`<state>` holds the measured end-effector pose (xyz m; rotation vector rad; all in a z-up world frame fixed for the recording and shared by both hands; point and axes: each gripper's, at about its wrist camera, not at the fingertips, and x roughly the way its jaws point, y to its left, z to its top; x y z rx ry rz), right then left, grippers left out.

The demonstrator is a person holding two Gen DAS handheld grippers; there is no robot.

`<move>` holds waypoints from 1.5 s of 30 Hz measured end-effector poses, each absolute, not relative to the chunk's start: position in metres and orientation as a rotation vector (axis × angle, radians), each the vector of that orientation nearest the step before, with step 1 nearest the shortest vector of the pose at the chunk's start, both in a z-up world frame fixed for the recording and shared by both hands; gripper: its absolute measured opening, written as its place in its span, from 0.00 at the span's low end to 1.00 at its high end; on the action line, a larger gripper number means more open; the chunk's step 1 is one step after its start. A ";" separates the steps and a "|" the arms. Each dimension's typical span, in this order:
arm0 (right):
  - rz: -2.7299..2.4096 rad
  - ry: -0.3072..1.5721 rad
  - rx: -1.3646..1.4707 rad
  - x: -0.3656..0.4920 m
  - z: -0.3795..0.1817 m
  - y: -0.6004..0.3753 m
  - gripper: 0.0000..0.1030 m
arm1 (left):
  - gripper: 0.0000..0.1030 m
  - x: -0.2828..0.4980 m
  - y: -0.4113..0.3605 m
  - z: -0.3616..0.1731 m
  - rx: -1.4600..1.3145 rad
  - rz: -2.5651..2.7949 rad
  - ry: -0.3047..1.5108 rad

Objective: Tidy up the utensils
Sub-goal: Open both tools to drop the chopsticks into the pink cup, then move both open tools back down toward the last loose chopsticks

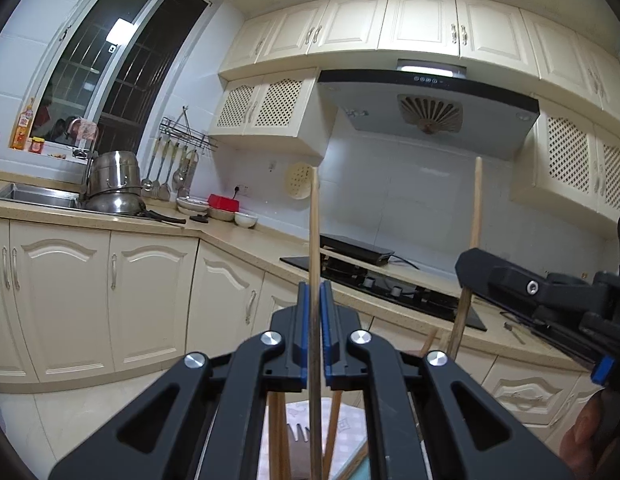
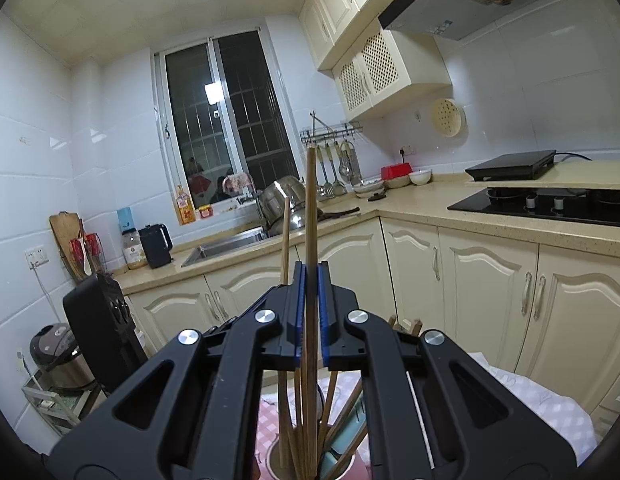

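The left gripper (image 1: 314, 300) has its blue-padded fingers (image 1: 303, 320) closed on a thin upright wooden chopstick (image 1: 313, 220). The right gripper (image 2: 308, 280) likewise clamps a darker wooden chopstick (image 2: 310, 208) upright. Below both, apparently in a cylindrical holder (image 2: 278, 456), stand further wooden chopsticks (image 2: 298, 420).

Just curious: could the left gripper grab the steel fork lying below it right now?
Probably not. The left gripper is already shut on a wooden chopstick, and the steel fork lies beneath it among other sticks.
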<state>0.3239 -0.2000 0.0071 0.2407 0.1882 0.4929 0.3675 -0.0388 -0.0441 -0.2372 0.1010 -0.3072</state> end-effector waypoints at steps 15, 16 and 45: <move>0.388 0.200 0.274 0.291 -0.002 -0.222 0.88 | 0.85 0.314 0.001 -0.036 -0.227 -0.267 0.093; 0.382 0.206 0.273 0.288 -0.003 -0.223 0.88 | 0.85 0.310 0.004 -0.035 -0.225 -0.258 0.089; 0.197 0.664 0.256 0.237 -0.091 -0.243 0.94 | 0.96 0.232 -0.005 -0.076 -0.037 -0.230 0.419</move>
